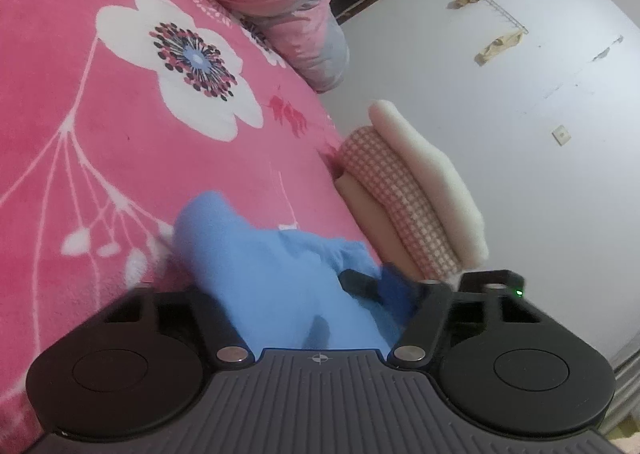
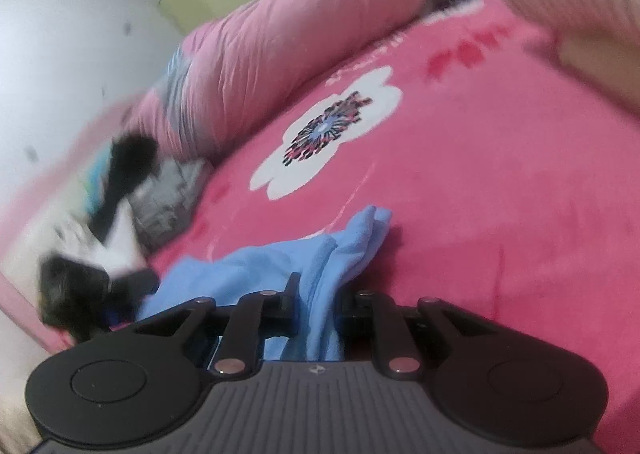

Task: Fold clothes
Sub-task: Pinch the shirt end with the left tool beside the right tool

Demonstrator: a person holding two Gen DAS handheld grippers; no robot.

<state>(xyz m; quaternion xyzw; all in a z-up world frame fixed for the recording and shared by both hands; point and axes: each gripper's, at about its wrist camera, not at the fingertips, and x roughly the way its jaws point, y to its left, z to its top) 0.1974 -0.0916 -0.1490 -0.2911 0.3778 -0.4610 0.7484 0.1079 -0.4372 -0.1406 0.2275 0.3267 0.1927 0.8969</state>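
Your right gripper pinches the blue garment over the pink blanket; your left gripper surrounds blue cloth, grip unclear.

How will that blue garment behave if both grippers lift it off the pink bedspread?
The blue garment will likely hang limp: it already drapes in soft folds. It looks thin and light, so it should lift easily. The right gripper pinches bunched cloth, so loose layers may slide out.
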